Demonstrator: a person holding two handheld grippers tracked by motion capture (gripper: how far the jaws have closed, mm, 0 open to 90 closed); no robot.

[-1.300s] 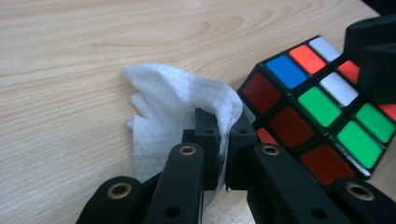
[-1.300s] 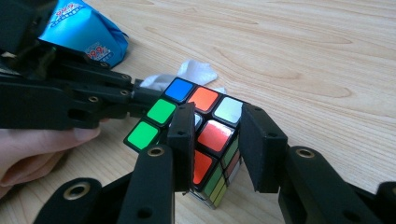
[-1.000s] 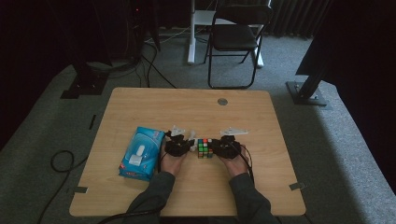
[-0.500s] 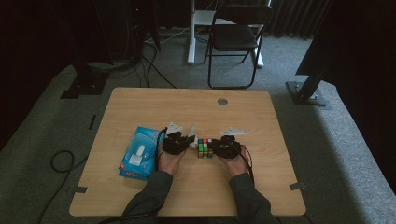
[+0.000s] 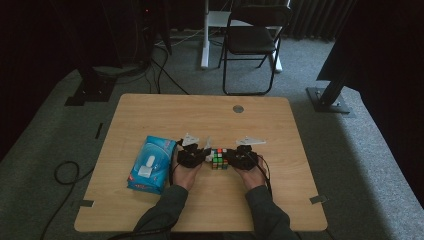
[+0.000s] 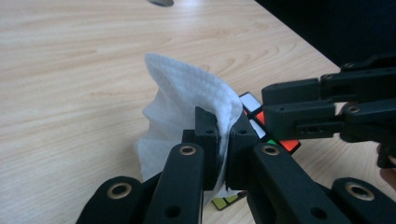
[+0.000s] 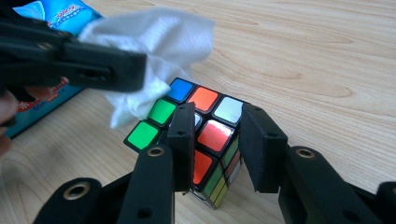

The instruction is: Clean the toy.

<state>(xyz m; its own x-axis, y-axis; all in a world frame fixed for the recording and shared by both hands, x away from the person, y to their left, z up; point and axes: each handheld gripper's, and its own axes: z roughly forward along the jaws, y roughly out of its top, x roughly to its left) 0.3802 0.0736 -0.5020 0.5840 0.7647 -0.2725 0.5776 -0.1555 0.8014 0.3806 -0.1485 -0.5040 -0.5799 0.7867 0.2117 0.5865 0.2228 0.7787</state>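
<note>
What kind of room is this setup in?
Probably a lab or studio set up for recording: a wooden table stands alone on grey carpet, with dark curtains, a folding chair and loose cables around.

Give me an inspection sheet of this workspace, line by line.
Surface: wooden table, with a round grommet near the far edge.
Job's things: puzzle cube on the table; white wipe against it.
Clutter: blue wet-wipe pack at the left.
Grippers: left gripper shut on the wipe; right gripper shut on the cube.
Cables: black cable looped on the floor at the left.
Surroundings: grey carpet, folding chair beyond the table.
</note>
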